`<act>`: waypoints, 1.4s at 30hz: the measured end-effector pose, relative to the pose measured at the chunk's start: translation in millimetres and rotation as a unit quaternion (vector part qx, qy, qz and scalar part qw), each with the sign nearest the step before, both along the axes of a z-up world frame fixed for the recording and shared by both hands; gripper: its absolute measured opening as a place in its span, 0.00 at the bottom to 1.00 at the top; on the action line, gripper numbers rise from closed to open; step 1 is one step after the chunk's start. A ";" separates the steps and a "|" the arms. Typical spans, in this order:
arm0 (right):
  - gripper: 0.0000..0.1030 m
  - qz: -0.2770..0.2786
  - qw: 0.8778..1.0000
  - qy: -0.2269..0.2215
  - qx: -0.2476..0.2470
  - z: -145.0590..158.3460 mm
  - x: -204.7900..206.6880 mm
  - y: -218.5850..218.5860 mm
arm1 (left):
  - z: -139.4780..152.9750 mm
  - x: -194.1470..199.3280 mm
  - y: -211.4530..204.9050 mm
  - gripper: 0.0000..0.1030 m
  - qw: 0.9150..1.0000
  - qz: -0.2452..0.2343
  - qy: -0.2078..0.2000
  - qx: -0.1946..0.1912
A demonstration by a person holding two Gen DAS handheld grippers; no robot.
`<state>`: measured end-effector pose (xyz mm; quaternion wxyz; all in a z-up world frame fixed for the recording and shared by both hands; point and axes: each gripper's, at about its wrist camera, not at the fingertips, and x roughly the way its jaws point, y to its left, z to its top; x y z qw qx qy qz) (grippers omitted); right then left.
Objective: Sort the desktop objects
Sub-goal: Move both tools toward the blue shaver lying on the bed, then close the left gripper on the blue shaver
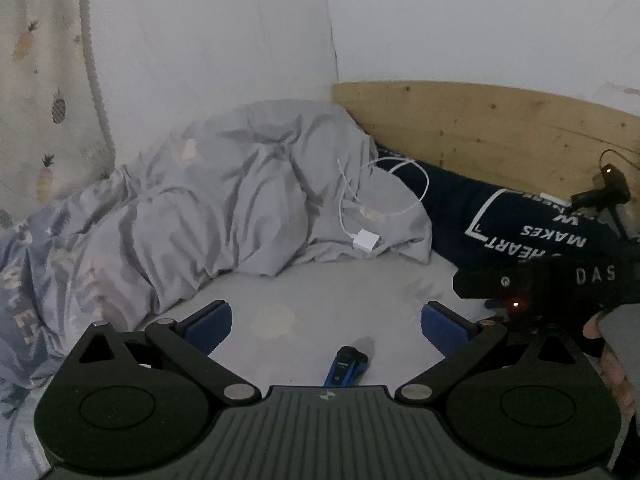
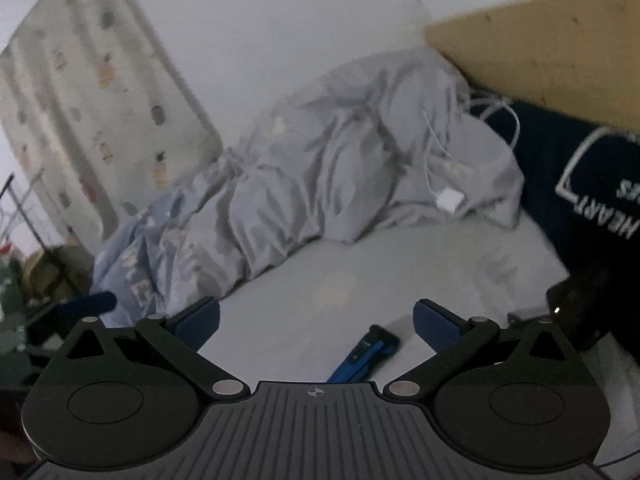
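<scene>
A small blue-and-black handheld device (image 1: 345, 365) lies on the pale bed sheet (image 1: 344, 292), close in front of my left gripper (image 1: 326, 318), between its blue pads and below them. The left gripper is open and empty. In the right wrist view the same device (image 2: 366, 354) lies just ahead of my right gripper (image 2: 316, 320), slightly right of centre. The right gripper is open and empty. A white charger plug with its cable (image 1: 366, 240) rests on the crumpled grey duvet (image 1: 240, 200); it also shows in the right wrist view (image 2: 450, 200).
A dark navy pillow with white lettering (image 1: 520, 224) lies against a wooden headboard (image 1: 480, 128) at the right. The other gripper's black body (image 1: 560, 280) sits at the right edge. A pineapple-print curtain (image 1: 40, 100) hangs at the left. White wall behind.
</scene>
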<state>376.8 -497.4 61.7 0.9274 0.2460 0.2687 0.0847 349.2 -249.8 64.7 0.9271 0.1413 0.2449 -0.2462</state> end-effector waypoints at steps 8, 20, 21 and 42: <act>1.00 -0.028 0.998 0.051 0.008 -48.5 61.1 7.2 | -42.3 53.6 -14.2 1.00 0.999 -0.008 0.027 0.027; 1.00 -0.063 0.979 0.162 0.103 -157.6 137.9 20.3 | -131.6 113.1 -28.5 1.00 0.988 -0.055 0.098 0.110; 1.00 -0.064 0.978 0.169 0.104 -165.8 142.3 22.5 | -139.3 117.0 -28.6 1.00 0.986 -0.056 0.103 0.116; 0.62 -0.063 0.965 0.220 0.131 -261.6 204.7 54.5 | -249.0 169.5 -35.9 0.43 0.960 -0.124 0.227 0.105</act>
